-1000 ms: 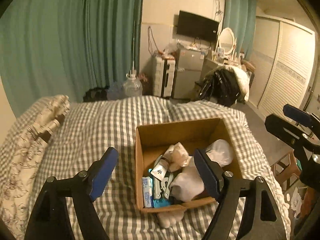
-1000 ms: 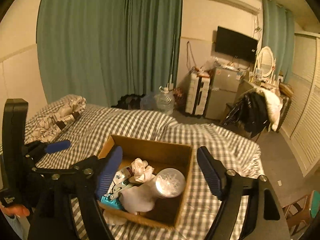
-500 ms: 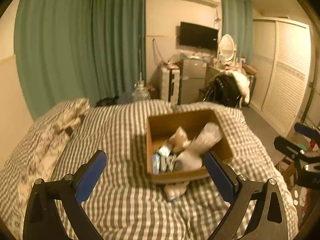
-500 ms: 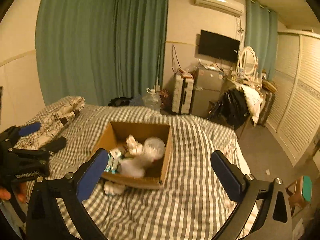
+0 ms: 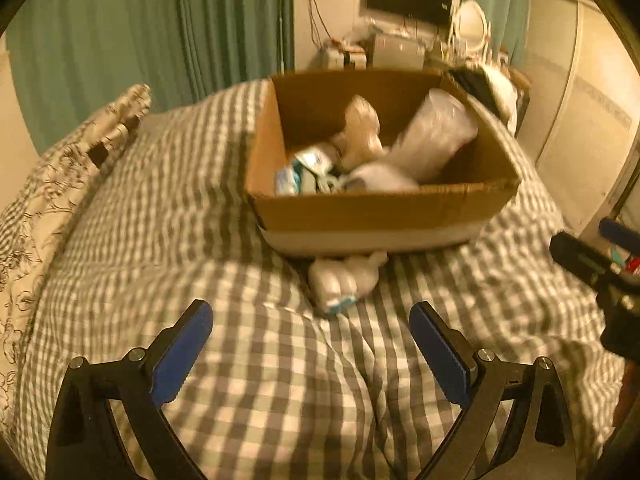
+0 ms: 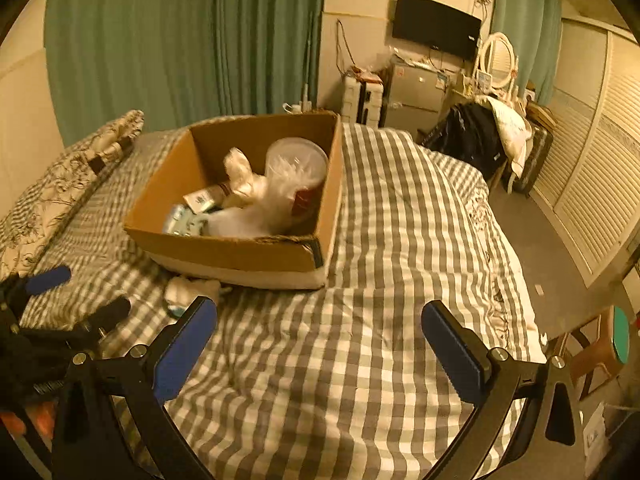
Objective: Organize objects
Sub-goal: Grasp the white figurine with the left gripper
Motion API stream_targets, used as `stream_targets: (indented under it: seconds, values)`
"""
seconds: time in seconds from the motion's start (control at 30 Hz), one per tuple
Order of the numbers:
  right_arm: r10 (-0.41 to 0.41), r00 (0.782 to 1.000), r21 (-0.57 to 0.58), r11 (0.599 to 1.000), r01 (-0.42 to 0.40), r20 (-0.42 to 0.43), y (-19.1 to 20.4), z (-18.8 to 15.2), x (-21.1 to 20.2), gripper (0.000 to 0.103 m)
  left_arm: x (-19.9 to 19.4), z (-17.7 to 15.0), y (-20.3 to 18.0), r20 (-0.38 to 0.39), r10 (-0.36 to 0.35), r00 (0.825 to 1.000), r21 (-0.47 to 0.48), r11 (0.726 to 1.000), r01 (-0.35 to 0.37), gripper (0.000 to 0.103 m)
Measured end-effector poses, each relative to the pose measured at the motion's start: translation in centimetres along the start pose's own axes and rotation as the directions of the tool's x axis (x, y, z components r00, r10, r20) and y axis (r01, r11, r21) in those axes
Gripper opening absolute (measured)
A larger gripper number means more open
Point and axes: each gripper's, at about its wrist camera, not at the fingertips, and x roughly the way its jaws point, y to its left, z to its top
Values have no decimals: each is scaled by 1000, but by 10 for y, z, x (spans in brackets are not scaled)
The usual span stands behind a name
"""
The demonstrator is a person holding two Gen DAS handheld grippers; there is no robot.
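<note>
A cardboard box (image 5: 372,216) sits on the checked bedspread (image 5: 224,240). It holds a clear plastic bag of white things (image 5: 436,132), a beige wrapped item (image 5: 360,128) and small blue-white packets (image 5: 292,176). A white packet (image 5: 340,284) lies on the bedspread just in front of the box. My left gripper (image 5: 312,344) is open and empty, just short of that packet. My right gripper (image 6: 320,340) is open and empty, in front of the box (image 6: 240,252); the packet (image 6: 188,292) lies by its left fingertip.
A patterned pillow (image 5: 52,184) lies at the left of the bed. Green curtains (image 6: 180,40) hang behind. A TV (image 6: 436,24), a small fridge (image 6: 416,92), a mirror and a black bag (image 6: 468,140) stand at the back right. A stool (image 6: 600,344) is by the bed's right edge.
Both grippers first pulled back from the box, then dropped lower and nearer the bedspread. Both stayed open. The box contents have not moved.
</note>
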Motion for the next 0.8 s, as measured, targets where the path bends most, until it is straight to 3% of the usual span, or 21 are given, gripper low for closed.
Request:
stream_targets:
  seconds: [0.2, 0.37, 0.53, 0.73, 0.8]
  values:
    - [-14, 998, 2, 1000, 14, -64, -6, 3, 30, 103, 19, 9, -16, -48, 16, 999, 12, 1000, -16, 101]
    - [-35, 998, -3, 999, 35, -47, -12, 13, 37, 103, 44, 14, -28, -89, 64, 994, 27, 998, -62, 101]
    - [-5, 999, 37, 999, 6, -43, -22, 2, 42, 103, 72, 13, -31, -140, 63, 988, -23, 998, -67, 101]
    - [19, 998, 98, 995, -13, -59, -30, -5, 52, 103, 102, 15, -40, -154, 59, 986, -57, 996, -68, 92]
    - [24, 998, 107, 994, -18, -51, -31, -6, 51, 103, 111, 16, -41, -166, 59, 984, -60, 996, -70, 82]
